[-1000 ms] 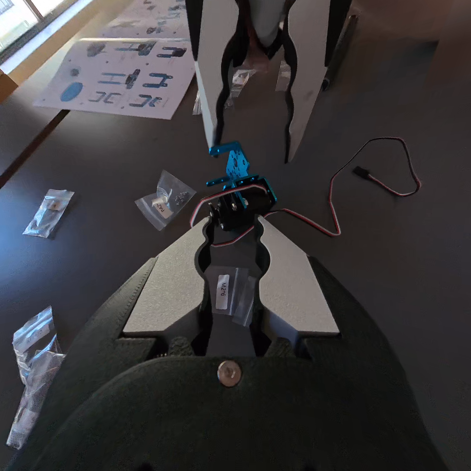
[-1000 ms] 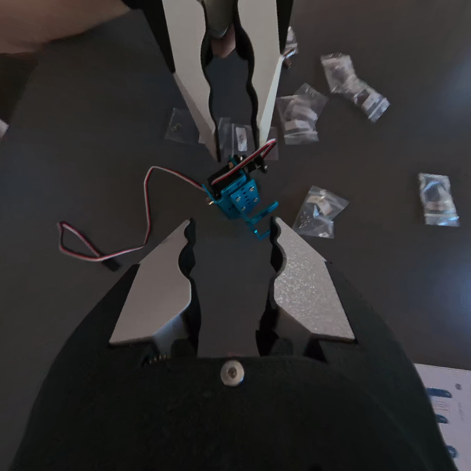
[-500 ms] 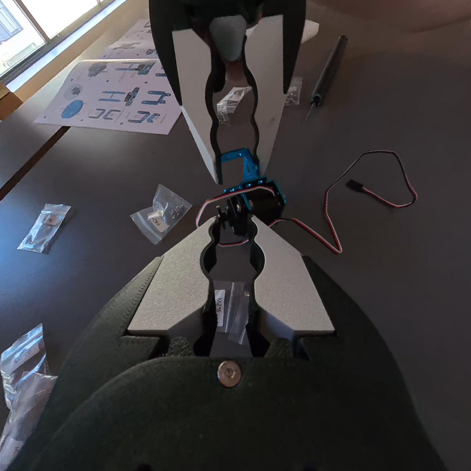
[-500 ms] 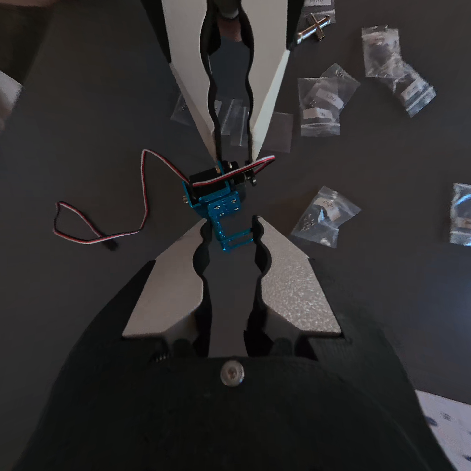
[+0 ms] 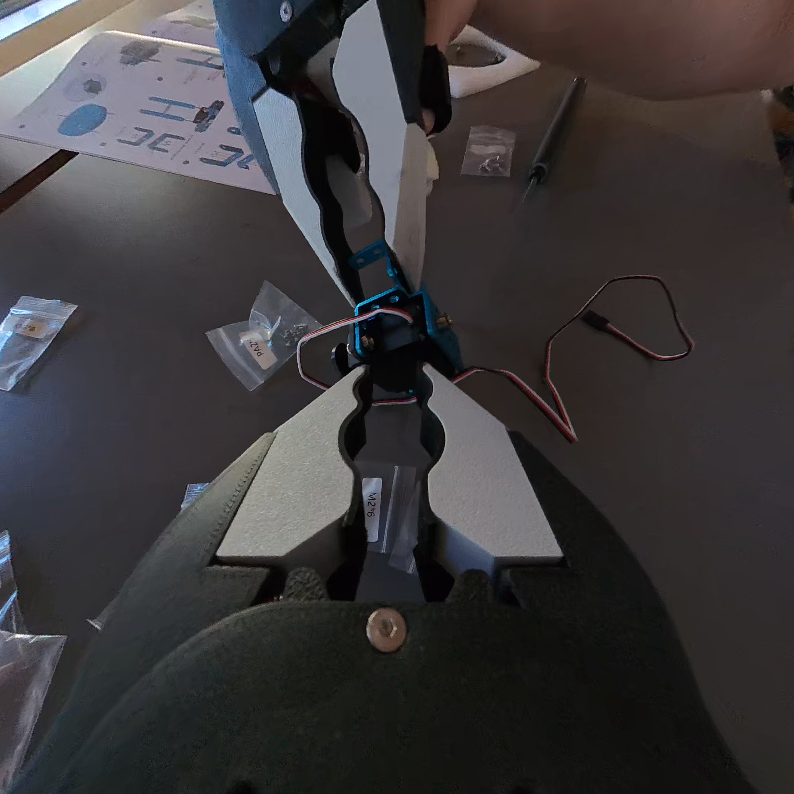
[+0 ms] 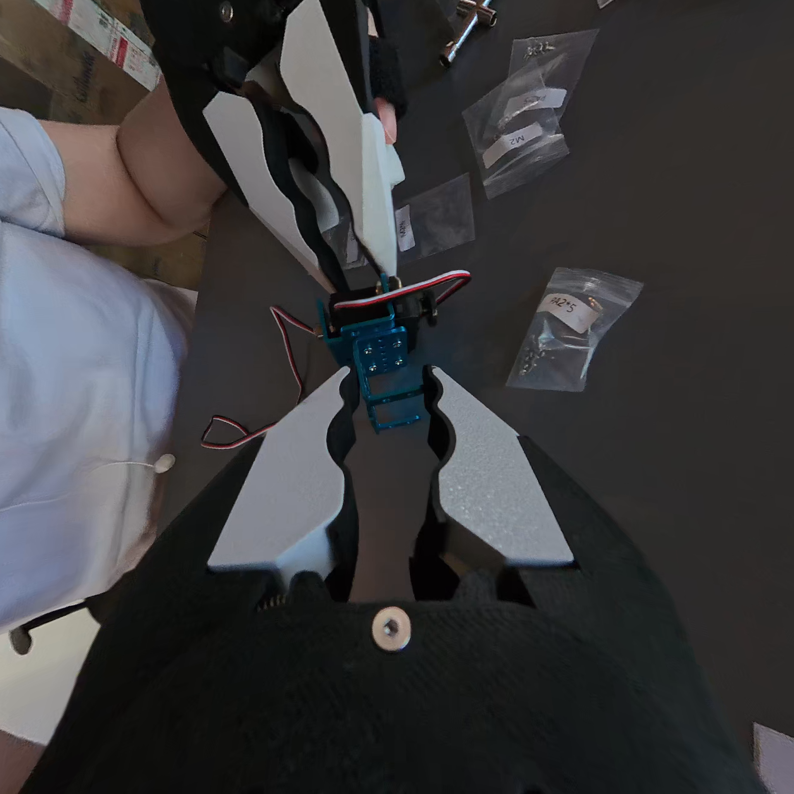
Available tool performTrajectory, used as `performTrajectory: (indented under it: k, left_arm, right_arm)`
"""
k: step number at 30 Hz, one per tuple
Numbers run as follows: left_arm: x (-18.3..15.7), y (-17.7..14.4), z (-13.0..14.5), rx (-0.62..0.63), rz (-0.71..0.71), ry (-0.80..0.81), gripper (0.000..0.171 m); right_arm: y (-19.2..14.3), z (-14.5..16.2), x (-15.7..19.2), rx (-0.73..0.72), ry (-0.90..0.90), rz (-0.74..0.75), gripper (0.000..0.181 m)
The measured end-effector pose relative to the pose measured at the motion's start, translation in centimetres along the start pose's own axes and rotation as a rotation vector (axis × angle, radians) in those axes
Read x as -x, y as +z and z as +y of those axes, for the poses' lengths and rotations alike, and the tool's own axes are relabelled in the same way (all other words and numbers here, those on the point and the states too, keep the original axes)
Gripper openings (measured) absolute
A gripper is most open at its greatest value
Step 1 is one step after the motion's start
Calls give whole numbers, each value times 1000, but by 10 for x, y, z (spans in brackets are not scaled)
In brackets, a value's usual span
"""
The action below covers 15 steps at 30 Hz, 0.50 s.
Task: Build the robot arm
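While the black servo body is pinched between the tips of the left gripper, the blue metal bracket screwed to it is taken from the opposite end by the right gripper, whose jaws are drawn in narrow around the bracket's open frame. Both grippers are thus closed on one assembly, which is held between them above the dark table; whether any part of it touches the tabletop cannot be told.

From the servo a red, white and black lead is trailed off to the right of the left gripper, ending in a small black plug lying on the table. A loop of the same lead is draped across the top of the servo, just ahead of the left fingertips.

A labelled clear bag of screws lies ahead and to the left of the left gripper, another flat bag is seen beneath its jaws, and a slim black screwdriver lies far ahead to the right. A printed parts sheet is spread far ahead to the left.

Trouble is judged likeliest from uneven pulling: if the grippers are drawn apart or twisted against each other, the smooth servo could be slipped from the left tips. The draped lead could also be snagged or pinched by a fingertip.
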State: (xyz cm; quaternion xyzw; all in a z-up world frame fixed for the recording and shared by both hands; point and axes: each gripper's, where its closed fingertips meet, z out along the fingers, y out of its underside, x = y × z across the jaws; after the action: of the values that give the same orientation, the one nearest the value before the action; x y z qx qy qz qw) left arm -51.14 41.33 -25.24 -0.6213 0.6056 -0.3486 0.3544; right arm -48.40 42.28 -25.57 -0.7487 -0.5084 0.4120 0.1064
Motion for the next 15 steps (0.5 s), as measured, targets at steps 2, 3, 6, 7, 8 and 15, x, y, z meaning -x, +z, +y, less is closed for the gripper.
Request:
performTrajectory:
  k: [2, 3, 6, 7, 8, 15]
  left_arm:
    - [-2, -1, -2, -11, 20, -14, 16]
    - [-2, -1, -2, -13, 23, -20, 16]
    - [1, -3, 0, 2, 13, -24, 17]
    - [3, -5, 1, 8, 0, -26, 18]
    - [6, -8, 1, 8, -15, -31, 18]
    - [11, -25, -8, -31, -45, -155, 17]
  right_arm:
    - [0, 0, -1, -1, 29, -9, 30]
    - [0, 0, -1, -4, 42, -10, 30]
    - [-1, 0, -2, -18, 64, 3, 29]
    - [-1, 0, -2, -25, 73, 18, 29]
    - [-2, 1, -2, -36, 85, 42, 29]
    - [-6, 17, 15, -153, 121, 412, 29]
